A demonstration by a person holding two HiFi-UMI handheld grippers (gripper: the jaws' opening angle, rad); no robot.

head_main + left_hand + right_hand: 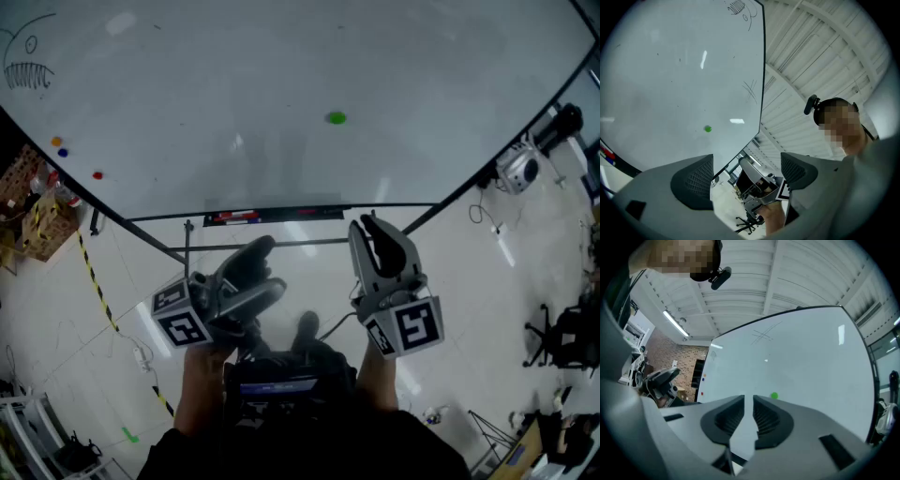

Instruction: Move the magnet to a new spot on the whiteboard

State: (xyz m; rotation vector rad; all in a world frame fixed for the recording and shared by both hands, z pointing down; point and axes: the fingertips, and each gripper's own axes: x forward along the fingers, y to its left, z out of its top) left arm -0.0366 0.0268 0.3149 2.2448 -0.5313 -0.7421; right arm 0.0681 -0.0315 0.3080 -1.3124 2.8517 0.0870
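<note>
A small green magnet [336, 118] sticks to the whiteboard [234, 66], right of its middle. It also shows as the green magnet [708, 129] in the left gripper view and the green magnet [774, 396] just above the jaws in the right gripper view. Both grippers are held below the board, well short of the magnet. My left gripper [269, 266] [747, 171] stands wide open and empty. My right gripper [367, 225] [745, 405] points up at the board. Its jaws are close together with a narrow gap, and nothing is between them.
Orange [55, 142], blue [62, 152] and red [97, 174] magnets sit near the board's left edge, under a fish sketch [28, 66]. A pen tray [272, 216] runs along the bottom edge. Striped floor tape [94, 281], boxes [37, 220] and an office chair [562, 330] lie around.
</note>
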